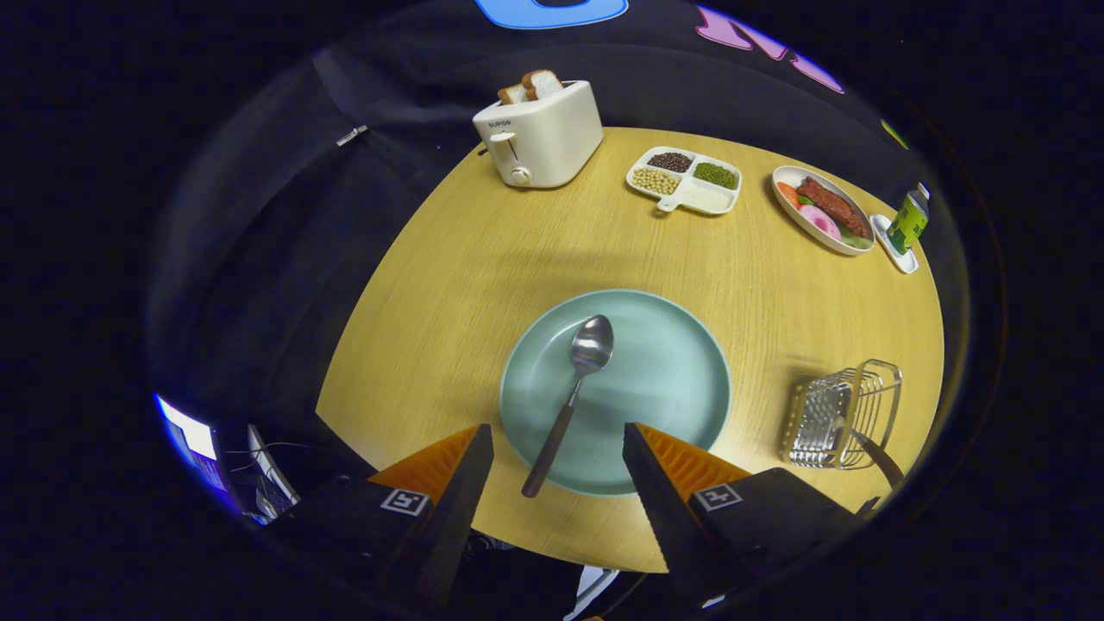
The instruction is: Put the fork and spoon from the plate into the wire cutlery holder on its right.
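- Gripper is hovering w/ fingers spread wide, gripping nothing; I'm holding it above the near rim of the round pale-green plate.
- Steel spoon w/ dark handle is lying on that plate, bowl pointing away, handle end poking over the near rim, sitting between my fingers.
- Silver wire cutlery holder is standing right of the plate, apart from it; a dark-handled utensil is already leaning out of it, prob. the fork, can't confirm.
- Risk: I'm judging the thin handle may slip or roll if I'm closing off-centre; a fingertip pressing the rim could be tipping or sliding the plate.
- Risk: on drop-off, the spoon may be knocking the leaning utensil or nudging the light holder toward the table edge.
- Around, well beyond: white toaster w/ bread slices, white divided tray of beans, oval dish of food, small green carton. None is blocking the path over the round wooden table.
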